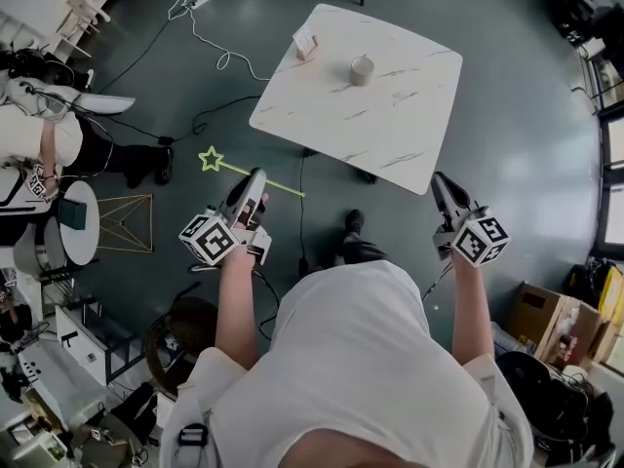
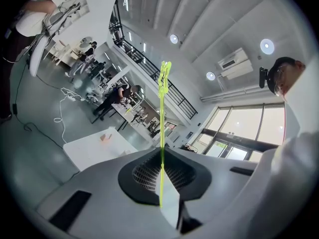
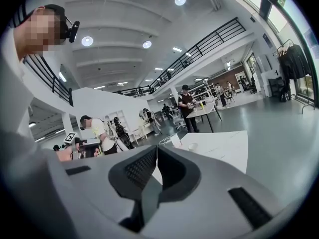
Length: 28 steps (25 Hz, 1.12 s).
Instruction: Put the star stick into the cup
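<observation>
Head view is where the deciding relation is read. The thin yellow-green star stick (image 1: 255, 180) is clamped in the left gripper (image 1: 253, 181) and lies across that gripper's line, not along it. Its outline star is carried out to the left and slightly away from the person, and its plain end points right, toward the near edge of the white marble-patterned square table (image 1: 390, 135). The stick is held over the dark floor, short of the table.

The small pale round cup (image 1: 362, 69) stands upright on the table's far half, ahead of the left gripper and to its right, well apart from the stick. A small tan box (image 1: 306, 42) is seen near the cup, toward the table's far left corner.

In the left gripper view the jaws are seen pressed together on the star stick (image 2: 162, 133), which runs up along the seam between them to the star at the top. In the right gripper view the jaws of the right gripper (image 3: 153, 156) are seen closed with nothing between them, and the cup (image 3: 192, 146) is visible beyond them on the table (image 3: 224, 151).

The cup lies roughly midway between the two grippers, so neither is judged clearly nearer, but the carrying falls to the left one. It is judged that the stick's long axis must be turned upright, plain end down, as it is brought forward and right over the cup's mouth.
</observation>
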Available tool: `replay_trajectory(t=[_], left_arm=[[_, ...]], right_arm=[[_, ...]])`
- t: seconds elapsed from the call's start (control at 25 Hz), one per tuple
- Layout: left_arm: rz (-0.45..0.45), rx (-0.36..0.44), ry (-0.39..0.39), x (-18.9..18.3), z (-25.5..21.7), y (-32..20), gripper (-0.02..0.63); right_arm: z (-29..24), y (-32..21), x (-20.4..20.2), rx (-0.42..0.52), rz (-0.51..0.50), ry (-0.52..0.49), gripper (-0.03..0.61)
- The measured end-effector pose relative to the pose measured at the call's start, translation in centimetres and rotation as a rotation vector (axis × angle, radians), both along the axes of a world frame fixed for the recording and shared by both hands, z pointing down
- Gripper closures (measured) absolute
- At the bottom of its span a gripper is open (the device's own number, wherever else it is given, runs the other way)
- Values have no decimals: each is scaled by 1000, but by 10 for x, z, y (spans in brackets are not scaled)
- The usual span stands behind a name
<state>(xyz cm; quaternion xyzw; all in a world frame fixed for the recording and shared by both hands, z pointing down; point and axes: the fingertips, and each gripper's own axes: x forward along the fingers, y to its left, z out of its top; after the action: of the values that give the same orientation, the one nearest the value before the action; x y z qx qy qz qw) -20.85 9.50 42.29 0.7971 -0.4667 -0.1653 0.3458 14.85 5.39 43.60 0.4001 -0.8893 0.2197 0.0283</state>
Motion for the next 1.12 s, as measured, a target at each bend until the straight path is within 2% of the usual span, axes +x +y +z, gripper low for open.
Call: replay_trajectory(t=[0.72,1.12], left_arm=[[1,-3,-49,37,-1,-134,589],[4,-26,-60,58,-2,-177,589]], right_arm=[[28,-134,22,-46,-27,-37,552],[44,-167,35,-96,-32,-54,552]])
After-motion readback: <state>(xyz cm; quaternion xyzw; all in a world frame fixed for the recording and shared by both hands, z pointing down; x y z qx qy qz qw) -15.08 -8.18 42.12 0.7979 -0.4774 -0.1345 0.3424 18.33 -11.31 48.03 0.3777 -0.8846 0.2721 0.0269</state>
